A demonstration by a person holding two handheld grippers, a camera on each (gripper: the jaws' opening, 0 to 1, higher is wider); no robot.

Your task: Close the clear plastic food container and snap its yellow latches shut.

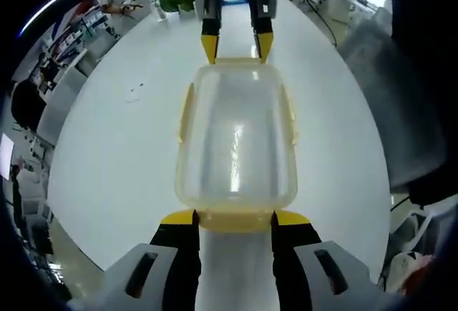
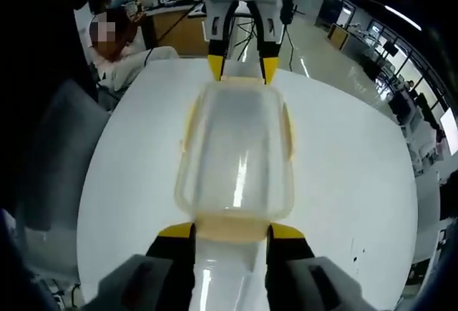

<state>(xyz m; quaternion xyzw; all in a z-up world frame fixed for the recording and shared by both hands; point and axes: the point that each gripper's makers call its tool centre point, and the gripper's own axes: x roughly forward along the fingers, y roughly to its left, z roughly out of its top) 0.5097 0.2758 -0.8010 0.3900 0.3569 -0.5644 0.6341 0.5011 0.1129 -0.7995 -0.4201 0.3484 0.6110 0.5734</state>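
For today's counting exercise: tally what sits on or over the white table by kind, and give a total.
Clear plastic food container: 1
Grippers: 2, left gripper and right gripper
Yellow latches visible: 4, one
Total: 7

A round white table (image 1: 114, 154) carries the clear lidded food container (image 1: 236, 146) near its middle.

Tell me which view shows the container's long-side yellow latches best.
Left gripper view: both side latches of the clear container stand out against the white table. Right gripper view shows them too, paler.
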